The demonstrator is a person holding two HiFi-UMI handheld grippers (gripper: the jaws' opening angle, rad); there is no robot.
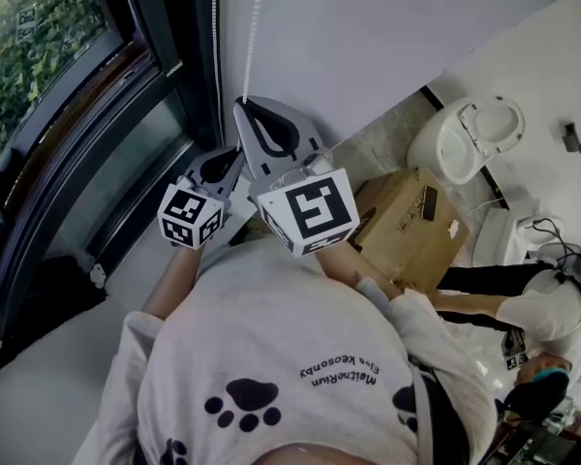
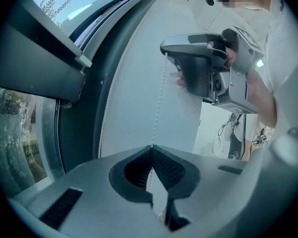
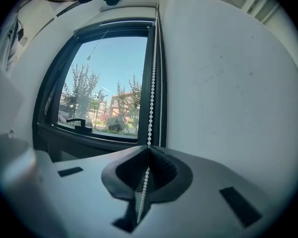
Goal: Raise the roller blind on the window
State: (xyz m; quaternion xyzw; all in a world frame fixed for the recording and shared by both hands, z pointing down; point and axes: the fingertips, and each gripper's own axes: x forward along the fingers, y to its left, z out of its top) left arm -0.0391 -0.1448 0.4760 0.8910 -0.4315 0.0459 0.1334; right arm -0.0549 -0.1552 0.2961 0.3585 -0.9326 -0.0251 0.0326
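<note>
Rightward from the window (image 1: pixel 48 46): chain (image 1: pixel 216 46) hanging just beside its right edge, against the wall (image 1: pixel 368 37). Next, left gripper (image 1: pixel 235 151), jaws pinched together on the chain, low beside the window. Then right gripper (image 1: pixel 246 103), jaws likewise clamped on the chain, above the left gripper, slightly farther from the window.
</note>
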